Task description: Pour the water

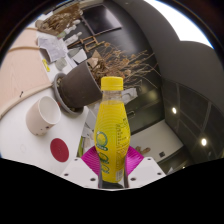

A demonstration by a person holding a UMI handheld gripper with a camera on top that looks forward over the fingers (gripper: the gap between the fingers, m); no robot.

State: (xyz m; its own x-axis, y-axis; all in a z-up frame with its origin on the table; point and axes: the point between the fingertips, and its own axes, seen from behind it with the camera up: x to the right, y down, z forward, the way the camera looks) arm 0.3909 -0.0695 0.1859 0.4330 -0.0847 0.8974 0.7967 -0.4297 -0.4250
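Observation:
A yellow plastic bottle (112, 125) with a yellow cap and a green label stands between my fingers, its cap pointing away from me. My gripper (112, 160) is shut on the bottle, with the pink pads (92, 158) pressing on its lower body from both sides. The view is tilted, and the bottle is held above the white table (25, 75). A white cup (42, 114) lies to the left of the bottle, its open mouth facing it. A dark brown cup (77, 90) is just beyond the bottle's cap, to its left.
A red round disc (59, 150) lies on the white table near my left finger. Dried branches (110, 60) and papers (55, 48) lie farther off on the table. The room's ceiling with lights (175, 110) shows to the right.

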